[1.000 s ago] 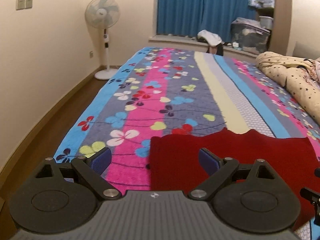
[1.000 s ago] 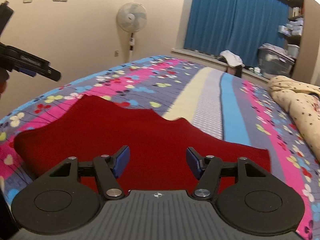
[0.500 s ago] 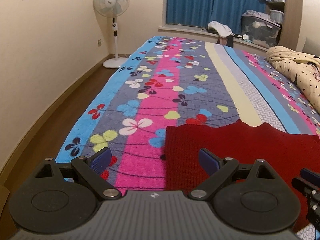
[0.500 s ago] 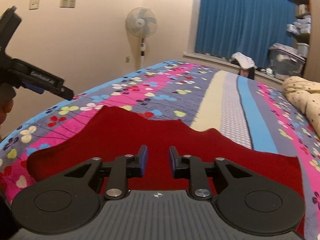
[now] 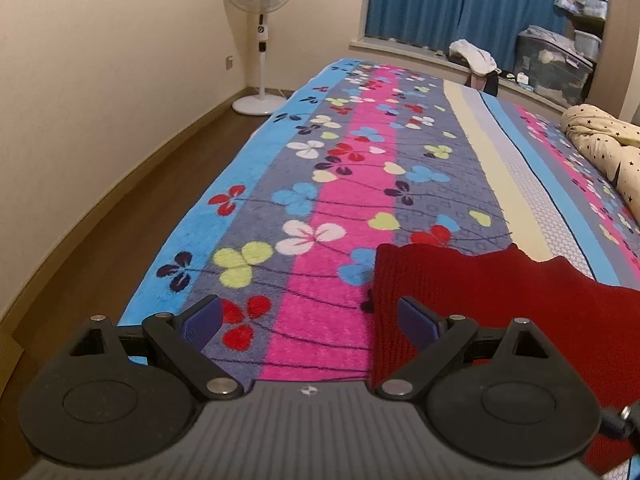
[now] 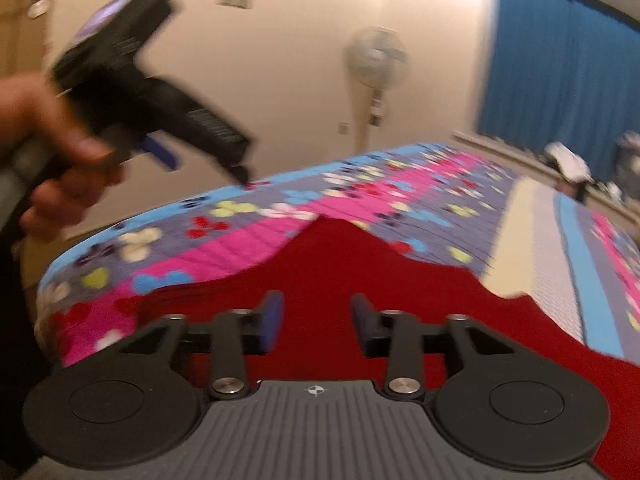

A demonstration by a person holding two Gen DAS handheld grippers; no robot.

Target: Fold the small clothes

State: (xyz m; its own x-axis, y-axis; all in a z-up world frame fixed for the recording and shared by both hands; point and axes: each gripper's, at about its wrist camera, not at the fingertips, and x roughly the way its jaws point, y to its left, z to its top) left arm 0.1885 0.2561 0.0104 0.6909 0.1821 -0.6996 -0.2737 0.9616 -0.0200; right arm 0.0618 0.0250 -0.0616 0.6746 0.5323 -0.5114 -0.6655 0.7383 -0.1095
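A dark red knitted garment (image 5: pixel 500 292) lies flat on the flowered bedspread (image 5: pixel 340 184) near the bed's front edge. My left gripper (image 5: pixel 310 322) hangs open over the spread, its right finger above the garment's left edge, with nothing between its pads. In the right wrist view the red garment (image 6: pixel 360 264) spreads under my right gripper (image 6: pixel 318 322), whose jaws are opening with nothing gripped. The left gripper (image 6: pixel 168 120) shows there at upper left, held in a person's hand (image 6: pixel 48 132). That view is blurred by motion.
A standing fan (image 5: pixel 260 36) is by the left wall, on the wooden floor (image 5: pixel 100 232) beside the bed. A cream star-print quilt (image 5: pixel 604 148) is bunched at the bed's right. Blue curtains (image 5: pixel 460 0), storage boxes (image 5: pixel 556 64) and clothes fill the far end.
The right gripper narrowed, then widened again while swinging left over the garment. The left gripper shifted left, so the garment's edge now sits under its right finger.
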